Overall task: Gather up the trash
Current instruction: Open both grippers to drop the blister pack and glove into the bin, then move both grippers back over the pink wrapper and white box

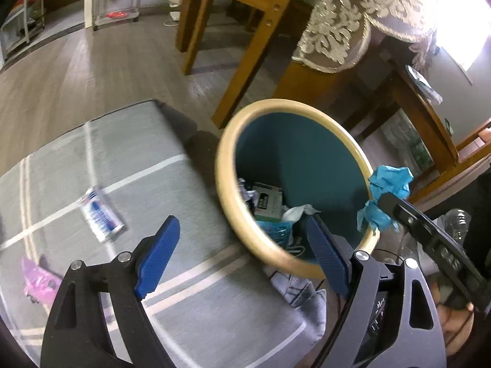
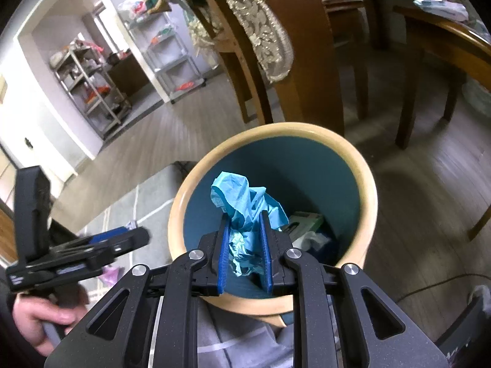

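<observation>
Your right gripper [image 2: 247, 245] is closed on a crumpled blue glove [image 2: 245, 205]. The glove sits between the two blue pads and sticks out past the fingertips toward 12 o'clock. It hangs over the open mouth of the bin [image 2: 365, 190], a teal bin with a cream rim, and the rim edge nearest to you lies just under the fingers. In the left wrist view the same glove [image 1: 388, 185] shows at 3 o'clock from the bin [image 1: 225, 184], above the rim on that side, at the tip of your right gripper [image 1: 385, 204].

Your left gripper [image 1: 242, 239] stands wide open and nothing is between its pads. Its right finger [image 1: 325, 253] reaches over the near rim of the bin; its left finger [image 1: 158, 254] is above the grey rug [image 1: 199, 306]. Inside the bin you can see a small carton [image 1: 268, 202], white paper [image 1: 296, 213] and other scraps.

On the rug, at about 10 o'clock from the left gripper, lies a white wrapper [image 1: 101, 214] with blue and red print, apart from the bin. At 9 o'clock, near the frame edge, lies a pink wrapper [image 1: 38, 279]. In the right wrist view your left hand [image 2: 43, 316] holds the handle of the left gripper at 8 o'clock.
</observation>
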Tool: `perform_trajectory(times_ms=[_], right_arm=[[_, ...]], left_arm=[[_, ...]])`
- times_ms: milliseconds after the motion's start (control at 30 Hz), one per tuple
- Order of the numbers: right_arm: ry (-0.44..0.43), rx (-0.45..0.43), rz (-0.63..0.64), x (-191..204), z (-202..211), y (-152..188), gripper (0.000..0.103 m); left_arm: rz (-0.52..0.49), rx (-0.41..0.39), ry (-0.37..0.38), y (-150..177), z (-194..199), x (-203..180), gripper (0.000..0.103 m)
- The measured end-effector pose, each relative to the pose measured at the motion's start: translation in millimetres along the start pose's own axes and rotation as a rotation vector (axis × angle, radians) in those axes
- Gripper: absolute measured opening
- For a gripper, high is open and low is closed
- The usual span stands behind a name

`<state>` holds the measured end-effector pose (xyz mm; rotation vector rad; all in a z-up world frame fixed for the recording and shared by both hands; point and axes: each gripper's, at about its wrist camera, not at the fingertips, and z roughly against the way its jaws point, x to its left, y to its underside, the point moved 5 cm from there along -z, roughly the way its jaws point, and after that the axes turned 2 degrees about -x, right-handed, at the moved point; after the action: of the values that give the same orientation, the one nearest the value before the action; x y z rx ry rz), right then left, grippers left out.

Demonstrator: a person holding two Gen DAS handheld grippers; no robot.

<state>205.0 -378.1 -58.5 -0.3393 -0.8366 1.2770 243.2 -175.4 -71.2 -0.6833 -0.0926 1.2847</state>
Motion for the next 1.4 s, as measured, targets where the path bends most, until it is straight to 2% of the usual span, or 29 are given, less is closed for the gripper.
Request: perform_trajectory(times_ms=[367, 500, 667, 867, 1067, 1400], right_arm=[[0.02, 0.043, 0.043, 9.8, -23.3, 2.7, 0.021], [0.036, 0.064, 0.057, 12.1, -28.3, 5.6, 0.036], [0.045, 0.055, 0.069, 14.6, -25.7, 6.7, 0.061], [0.038, 0.038, 0.086, 24.6, -20.8, 8.9, 0.077], [0.019, 0.033, 0.12, 36.5, -17.6, 11.8, 0.086], [-0.006, 0.051, 0.187, 62.7, -17.1, 24.2, 0.091]], left_arm=[[0.069, -0.016, -0.048, 23.7, 28.1, 51.6, 0.083], [0.091, -0.031, -0.063, 27.8, 38.2, 66.4, 0.083], [0.099, -0.046, -0.089, 31.5, 48.5, 79.8, 0.083], [0.112, -0.07, -0.124, 38.2, 63.7, 98.6, 0.084], [0.111, -0.086, -0.157, 47.9, 76.1, 114.9, 0.085], [0.092, -0.122, -0.224, 68.7, 90.6, 132.9, 0.092]])
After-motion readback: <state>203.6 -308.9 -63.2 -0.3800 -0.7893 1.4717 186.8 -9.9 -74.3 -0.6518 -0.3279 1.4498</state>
